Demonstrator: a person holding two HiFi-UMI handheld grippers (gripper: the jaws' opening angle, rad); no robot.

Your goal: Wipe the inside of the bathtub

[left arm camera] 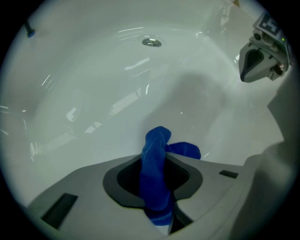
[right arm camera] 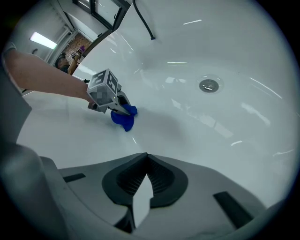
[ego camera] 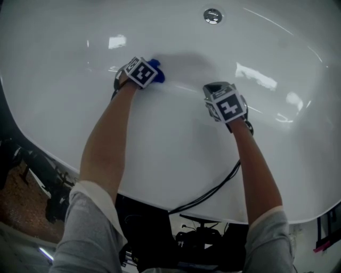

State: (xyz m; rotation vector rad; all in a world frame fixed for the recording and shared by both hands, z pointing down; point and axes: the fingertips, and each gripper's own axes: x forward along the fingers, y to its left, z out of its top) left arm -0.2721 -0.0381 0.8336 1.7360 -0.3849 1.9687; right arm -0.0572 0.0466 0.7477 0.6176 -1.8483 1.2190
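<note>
- A glossy white bathtub [ego camera: 176, 154] is seen from above, with a round metal drain [ego camera: 212, 15] at its far end.
- A crumpled blue microfibre cloth [left arm camera: 154, 159] is clamped in the left gripper [left arm camera: 157, 180]. The jaws are closed tight on it and a bit of cloth pokes out past the tips.
- The cloth is laid against the tub's inner surface, well short of the drain and off to its left.
- The right gripper [right arm camera: 145, 161] is held with its jaws pinched together and nothing caught between them, nearer than the drain.
- A thin black cable [ego camera: 213, 189] is draped over the rim farthest from the drain.
</note>
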